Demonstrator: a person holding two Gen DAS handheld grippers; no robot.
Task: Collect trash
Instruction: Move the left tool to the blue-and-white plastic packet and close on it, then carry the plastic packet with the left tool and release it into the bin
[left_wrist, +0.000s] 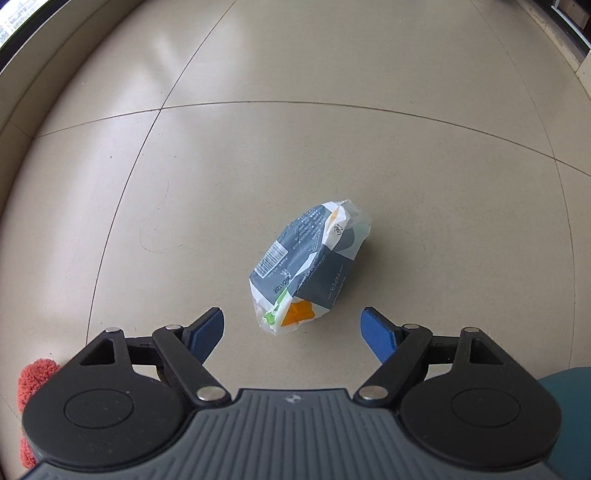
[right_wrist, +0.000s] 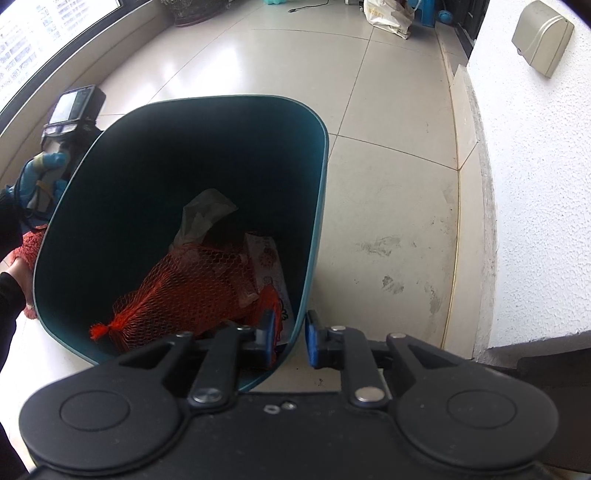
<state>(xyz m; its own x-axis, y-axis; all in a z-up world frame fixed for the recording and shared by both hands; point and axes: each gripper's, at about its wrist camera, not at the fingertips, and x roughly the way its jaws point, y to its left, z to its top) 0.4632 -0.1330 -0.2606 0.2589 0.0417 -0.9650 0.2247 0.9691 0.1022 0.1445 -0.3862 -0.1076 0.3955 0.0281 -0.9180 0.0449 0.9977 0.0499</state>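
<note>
Left gripper (left_wrist: 291, 332) jaws wide apart above beige tiled floor (left_wrist: 332, 147), crumpled grey-and-white paper tissue packet (left_wrist: 306, 266) lying just ahead between its fingertips, right gripper (right_wrist: 290, 339) straddling rim of teal plastic bin (right_wrist: 317, 206), pads slightly apart, red mesh net bag (right_wrist: 192, 291) inside

Both wrist views look steeply down, close to tiled floor (left_wrist: 332, 110)

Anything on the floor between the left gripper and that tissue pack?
Nothing: bare tile separates the left gripper from the tissue pack, seen in the left wrist view.
</note>
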